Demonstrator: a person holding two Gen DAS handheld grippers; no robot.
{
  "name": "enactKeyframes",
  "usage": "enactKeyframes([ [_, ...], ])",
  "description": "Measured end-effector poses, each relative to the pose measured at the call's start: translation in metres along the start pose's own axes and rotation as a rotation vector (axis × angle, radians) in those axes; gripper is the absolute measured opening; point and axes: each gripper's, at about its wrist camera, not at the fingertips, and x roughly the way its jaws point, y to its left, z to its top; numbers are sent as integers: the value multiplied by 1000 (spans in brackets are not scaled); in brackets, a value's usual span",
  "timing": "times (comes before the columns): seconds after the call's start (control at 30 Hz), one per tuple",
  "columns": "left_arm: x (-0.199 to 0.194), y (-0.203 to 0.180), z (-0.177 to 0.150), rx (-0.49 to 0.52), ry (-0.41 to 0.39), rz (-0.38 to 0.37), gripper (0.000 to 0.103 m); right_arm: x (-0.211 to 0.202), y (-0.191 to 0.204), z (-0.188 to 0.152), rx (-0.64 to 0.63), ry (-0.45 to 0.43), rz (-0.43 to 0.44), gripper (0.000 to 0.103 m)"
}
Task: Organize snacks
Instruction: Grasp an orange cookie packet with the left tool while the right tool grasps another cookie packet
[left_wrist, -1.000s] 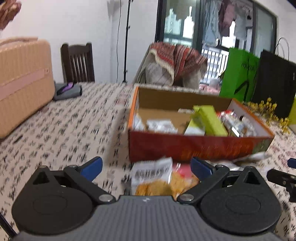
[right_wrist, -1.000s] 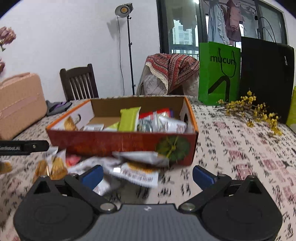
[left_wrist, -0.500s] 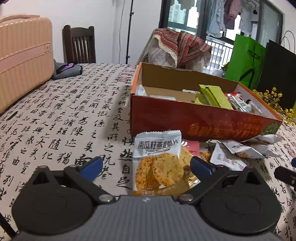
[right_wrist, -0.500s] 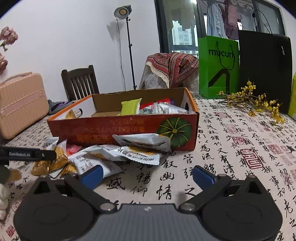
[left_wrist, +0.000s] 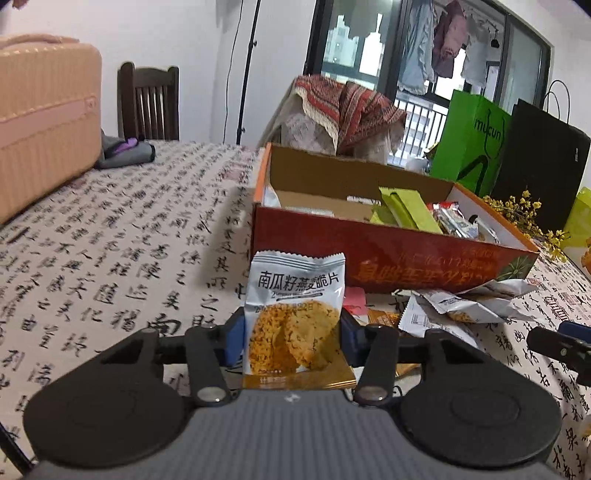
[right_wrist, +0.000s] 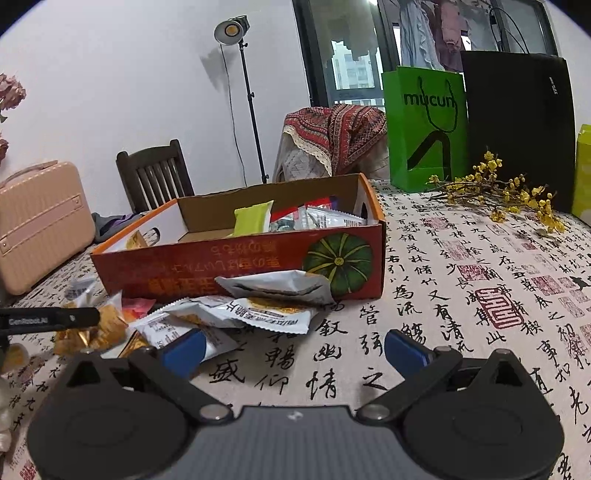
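Note:
My left gripper (left_wrist: 291, 338) is shut on a white and orange oat crisp packet (left_wrist: 295, 314) and holds it upright in front of the red cardboard box (left_wrist: 391, 254). The box holds green, silver and red snack packs (left_wrist: 410, 214). It also shows in the right wrist view (right_wrist: 236, 266). Several loose packets (right_wrist: 243, 306) lie on the tablecloth against the box's near wall. My right gripper (right_wrist: 295, 350) is open and empty, low over the cloth just in front of that pile. The left gripper's finger (right_wrist: 48, 319) shows at the left edge of the right wrist view.
A pink suitcase (left_wrist: 40, 122) stands at the table's left. A grey pouch (left_wrist: 125, 151) and a wooden chair (left_wrist: 149, 103) are behind. A green bag (right_wrist: 424, 129), a black bag (right_wrist: 517, 129) and yellow flower sprigs (right_wrist: 498, 192) sit at the right back.
My left gripper has closed on the oat crisp packet and lifted it upright. My right gripper has come lower and nearer to the loose packets, still open.

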Motion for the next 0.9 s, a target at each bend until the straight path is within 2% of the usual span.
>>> enactKeyframes([
  [0.27, -14, 11, -4, -9, 10, -39, 51, 1, -2, 0, 6, 8, -10, 103],
  [0.57, -22, 40, -3, -30, -20, 29, 52, 2, 0, 0, -3, 11, -32, 103],
  [0.7, -18, 44, -5, -34, -23, 20, 52, -1, 10, 1, -50, 8, -63, 103],
  [0.9, -16, 39, -9, -12, -41, 33, 52, 2, 16, 24, -8, 25, -22, 103],
])
